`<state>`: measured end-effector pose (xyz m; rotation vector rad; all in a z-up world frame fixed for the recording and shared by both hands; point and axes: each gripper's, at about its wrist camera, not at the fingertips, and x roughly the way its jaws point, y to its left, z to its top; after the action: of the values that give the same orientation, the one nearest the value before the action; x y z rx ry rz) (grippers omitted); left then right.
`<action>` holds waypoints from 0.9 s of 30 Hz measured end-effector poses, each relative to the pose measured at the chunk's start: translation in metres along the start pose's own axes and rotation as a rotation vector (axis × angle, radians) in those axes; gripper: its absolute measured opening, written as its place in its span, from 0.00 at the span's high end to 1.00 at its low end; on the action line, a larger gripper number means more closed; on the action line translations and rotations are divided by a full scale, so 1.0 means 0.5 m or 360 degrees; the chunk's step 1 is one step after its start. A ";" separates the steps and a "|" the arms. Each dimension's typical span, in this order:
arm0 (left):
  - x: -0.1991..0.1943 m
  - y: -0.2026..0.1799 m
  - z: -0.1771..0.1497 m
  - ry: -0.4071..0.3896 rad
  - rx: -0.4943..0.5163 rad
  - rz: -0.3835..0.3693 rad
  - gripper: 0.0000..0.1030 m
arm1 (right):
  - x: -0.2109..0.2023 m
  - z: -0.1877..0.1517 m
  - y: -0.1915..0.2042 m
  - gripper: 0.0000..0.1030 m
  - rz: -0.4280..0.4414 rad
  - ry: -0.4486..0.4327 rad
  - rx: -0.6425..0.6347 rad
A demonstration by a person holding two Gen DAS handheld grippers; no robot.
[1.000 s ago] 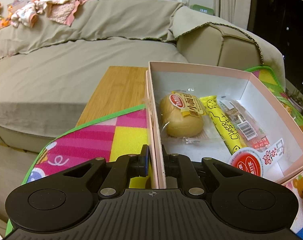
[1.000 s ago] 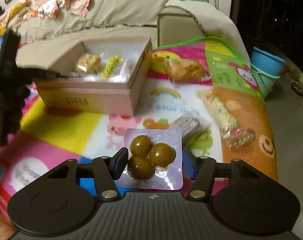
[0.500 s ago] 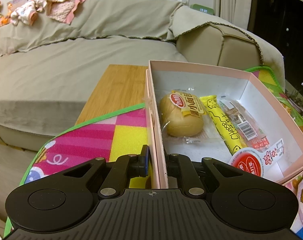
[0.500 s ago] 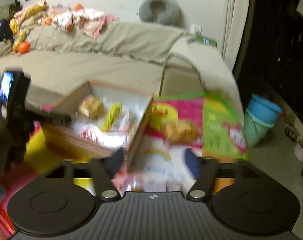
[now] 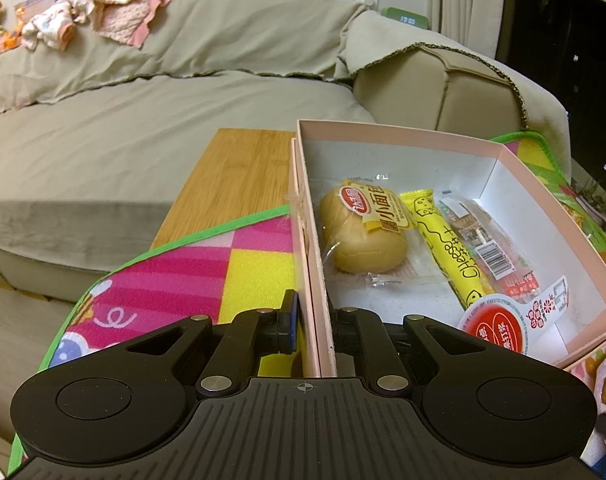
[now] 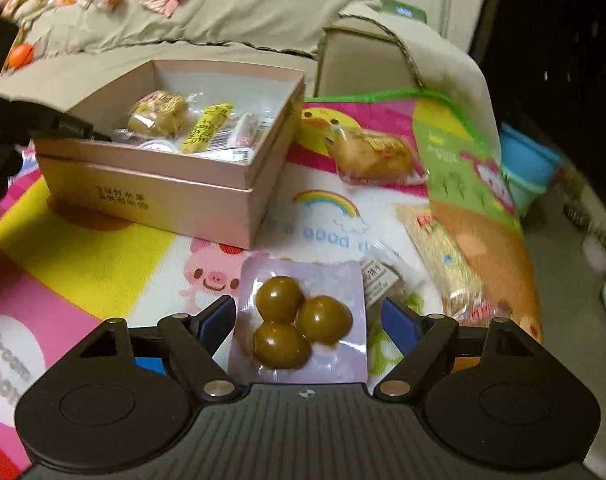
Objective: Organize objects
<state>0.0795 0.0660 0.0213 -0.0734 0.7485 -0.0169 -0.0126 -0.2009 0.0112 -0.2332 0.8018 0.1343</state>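
Note:
My left gripper [image 5: 315, 320] is shut on the near left wall of the open pink box [image 5: 303, 240], one finger outside and one inside. In the box lie a wrapped bun [image 5: 363, 240], a yellow cheese stick [image 5: 447, 248], a barcoded pack and a red-lidded cup [image 5: 499, 328]. My right gripper [image 6: 307, 310] stands open on the play mat in front of the box [image 6: 163, 196]. A clear pack of three brown balls [image 6: 303, 320] lies between its blue pads with a gap on each side.
A colourful play mat [image 6: 103, 264] covers the low wooden table [image 5: 231, 176]. On it, right of the box, lie another wrapped bun [image 6: 375, 156], a noodle pack [image 6: 455, 276] and a small grey pack [image 6: 383, 280]. A beige sofa [image 5: 103, 140] is behind, a blue bucket [image 6: 527, 176] right.
The right gripper's jaws have spread wide off the pack of brown balls. Its view swung up and came back down. The pack now shows at the left view's lower right. The left gripper kept still.

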 end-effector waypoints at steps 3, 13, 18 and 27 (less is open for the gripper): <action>0.000 0.000 0.000 0.0000 0.0000 0.0000 0.89 | 0.004 0.001 0.003 0.22 0.0020 0.0007 -0.0016; -0.001 0.002 -0.002 0.0002 -0.0004 -0.0005 0.89 | -0.027 -0.001 0.005 0.31 0.0065 -0.0035 -0.0023; -0.001 0.003 -0.002 0.0001 -0.0010 -0.0004 0.89 | -0.067 0.020 -0.004 0.31 0.0138 -0.0088 0.0001; 0.000 0.001 0.002 0.0016 -0.0025 0.0010 0.90 | -0.174 0.209 -0.034 0.31 0.0307 -0.0494 0.0021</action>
<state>0.0802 0.0667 0.0219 -0.0863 0.7591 -0.0055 0.0038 -0.1930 0.1470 -0.1176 0.5145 0.3380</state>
